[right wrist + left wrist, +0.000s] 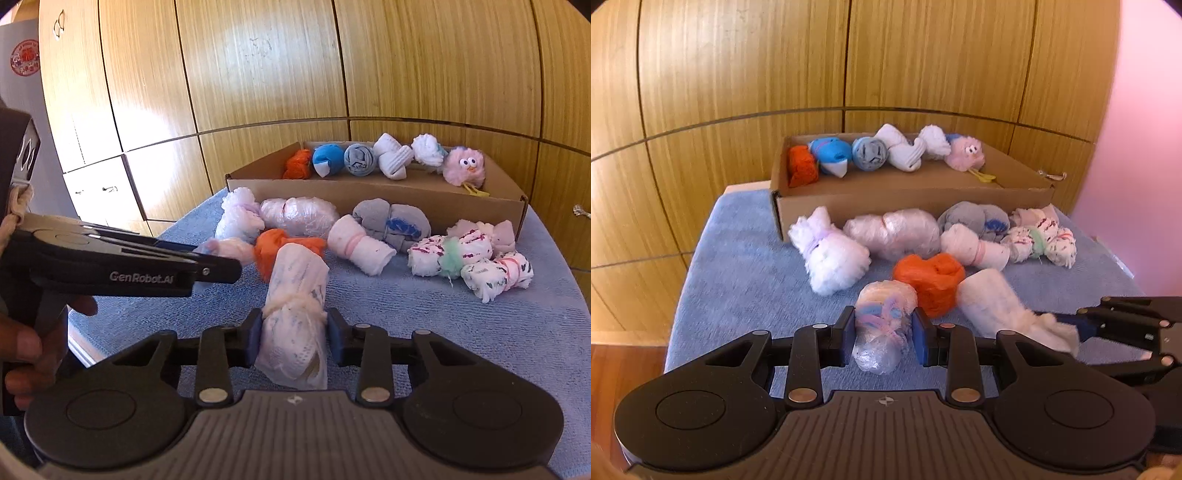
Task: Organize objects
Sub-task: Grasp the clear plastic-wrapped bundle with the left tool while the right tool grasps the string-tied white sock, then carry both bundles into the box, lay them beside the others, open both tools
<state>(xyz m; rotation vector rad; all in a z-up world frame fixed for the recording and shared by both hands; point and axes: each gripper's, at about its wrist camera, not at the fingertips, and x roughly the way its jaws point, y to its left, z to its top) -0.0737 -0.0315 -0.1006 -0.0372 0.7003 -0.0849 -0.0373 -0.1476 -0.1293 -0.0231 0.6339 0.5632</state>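
On the blue towel-covered table (738,266) we log both grippers clamped, each on its own bundle. Our left gripper (884,334) has its blue pads pressed against the sides of a plastic-wrapped bundle (882,325) with pastel blue and pink showing through the film; the bundle lies lengthwise between the fingers, its near end sticking out toward the camera. Our right gripper (294,334) is closed on a white tied sock roll (295,325), pinched just below the yarn-like tie around its middle, the far end angled up and away. From the left wrist view that same roll (1001,302) lies just right of the wrapped bundle, with the right gripper reaching in from the right edge. An orange bundle (931,277) sits just behind both held items, touching the white roll. Further back on the towel we note a fluffy white bundle (831,251), a larger plastic-wrapped roll (894,232), a grey sock ball with a blue mark (979,218), a white roll with a pink band (975,247), and speckled white bundles (1041,240) at the right. Behind them, against the wooden cabinet doors (923,55), stands an open cardboard box (905,199); along its far wall we count a row: orange, blue, grey-blue, two white knotted rolls, and a pink fuzzy ball with eyes (966,153). From the right wrist view a hand (26,350) grips the handle of the left gripper at the left edge.
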